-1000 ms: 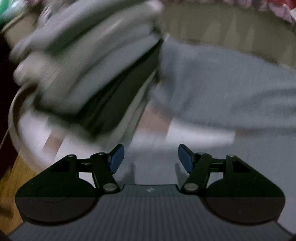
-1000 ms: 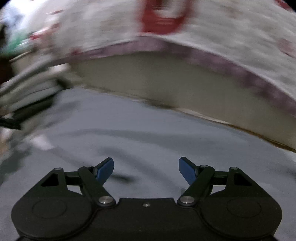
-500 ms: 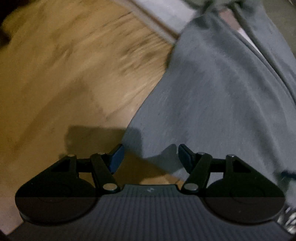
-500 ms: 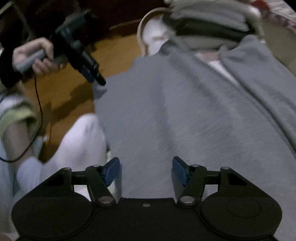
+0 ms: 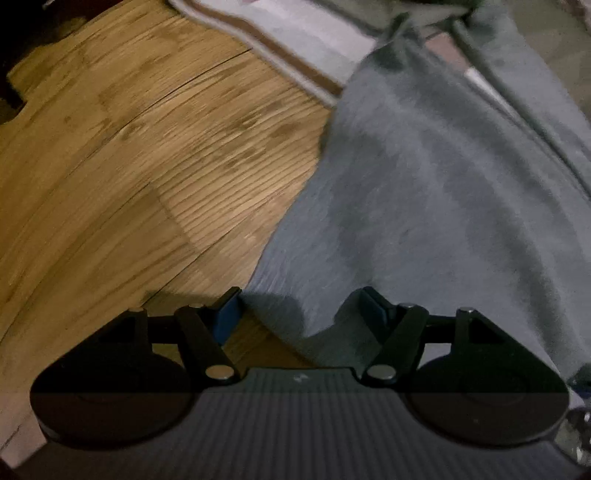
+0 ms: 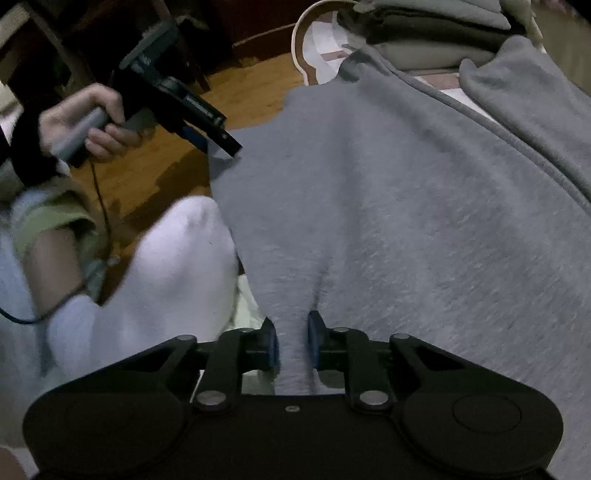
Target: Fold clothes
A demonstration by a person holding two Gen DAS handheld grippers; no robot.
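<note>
Grey garment (image 6: 406,221) spread flat, half on wooden floor (image 5: 129,166), half on rug.
Right gripper (image 6: 291,343) just closed, clamped on bunched hem at 6 o'clock; left gripper (image 5: 299,314) jaws apart straddling garment's edge, seen at 10 o'clock from right wrist; folded stack (image 6: 436,33) at 12.

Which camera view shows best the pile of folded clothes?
The right wrist view. There the pile of folded clothes lies at the top edge, behind the grey garment that the right gripper has just been closing on and now pinches. The left wrist view shows nothing clear of it, only wooden floor and grey cloth.
</note>
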